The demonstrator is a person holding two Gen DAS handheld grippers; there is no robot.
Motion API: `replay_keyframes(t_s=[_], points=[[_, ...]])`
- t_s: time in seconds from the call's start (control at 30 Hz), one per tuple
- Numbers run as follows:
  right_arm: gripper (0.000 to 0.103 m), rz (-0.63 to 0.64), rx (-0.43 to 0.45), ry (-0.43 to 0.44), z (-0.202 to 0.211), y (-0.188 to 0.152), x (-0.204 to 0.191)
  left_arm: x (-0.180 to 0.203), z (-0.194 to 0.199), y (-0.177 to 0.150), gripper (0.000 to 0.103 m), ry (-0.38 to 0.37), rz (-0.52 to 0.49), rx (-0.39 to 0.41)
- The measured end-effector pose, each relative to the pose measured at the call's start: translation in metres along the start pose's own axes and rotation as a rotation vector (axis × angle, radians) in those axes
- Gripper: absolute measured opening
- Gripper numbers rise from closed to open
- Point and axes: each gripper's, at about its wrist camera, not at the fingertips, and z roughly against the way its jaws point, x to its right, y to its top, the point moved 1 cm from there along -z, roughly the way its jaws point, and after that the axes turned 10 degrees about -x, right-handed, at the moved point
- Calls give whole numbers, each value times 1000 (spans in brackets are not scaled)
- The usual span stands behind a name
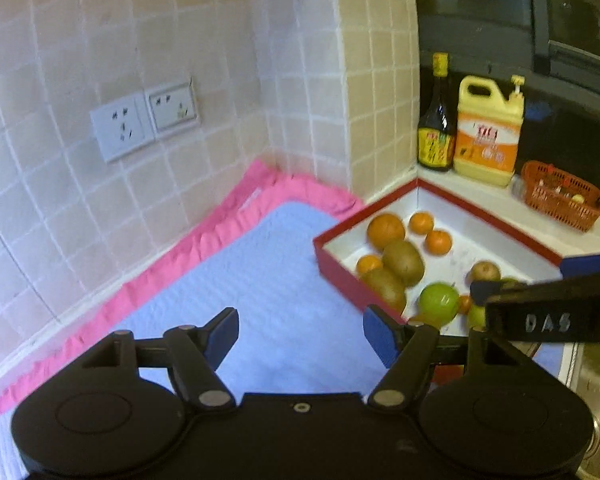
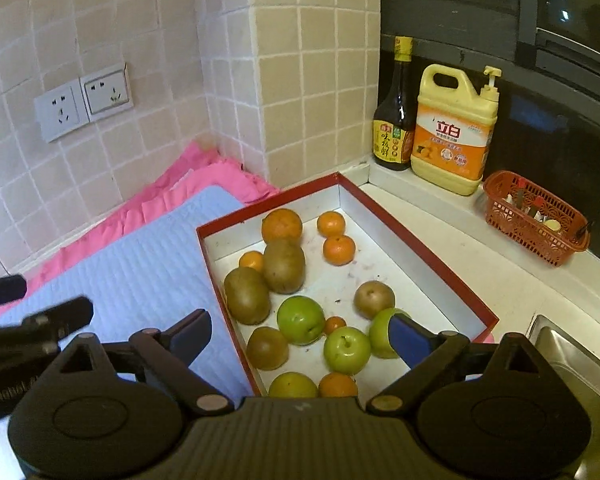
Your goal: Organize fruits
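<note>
Right gripper (image 2: 300, 338) fingers apart over fruit box (image 2: 428, 248).

Fruits (image 2: 300, 320) in box (image 2: 440, 256); mat (image 2: 140, 276) left of box; bottle (image 2: 396, 120), jug (image 2: 454, 128), basket (image 2: 536, 220) behind box.

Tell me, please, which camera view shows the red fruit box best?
The right wrist view: the red fruit box shows nearly whole, fruit inside. In the left wrist view the box sits further off, its near end hidden behind the right hand-held gripper.

The red box (image 2: 416, 248) of fruit and tiled corner are viewed obliquely downward by both wrist cameras, nearer from the right.
</note>
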Motion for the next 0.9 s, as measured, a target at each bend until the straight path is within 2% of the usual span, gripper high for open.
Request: replay_keyframes(t_s=[0.2,0.9], points=[[97,12,-11,9,-6,1,-8,-8,-10,-7,82,-2,30,-47],[97,-1,-7,6,-7,7,-3,-10,-12,-3,82,-10,32,-51]])
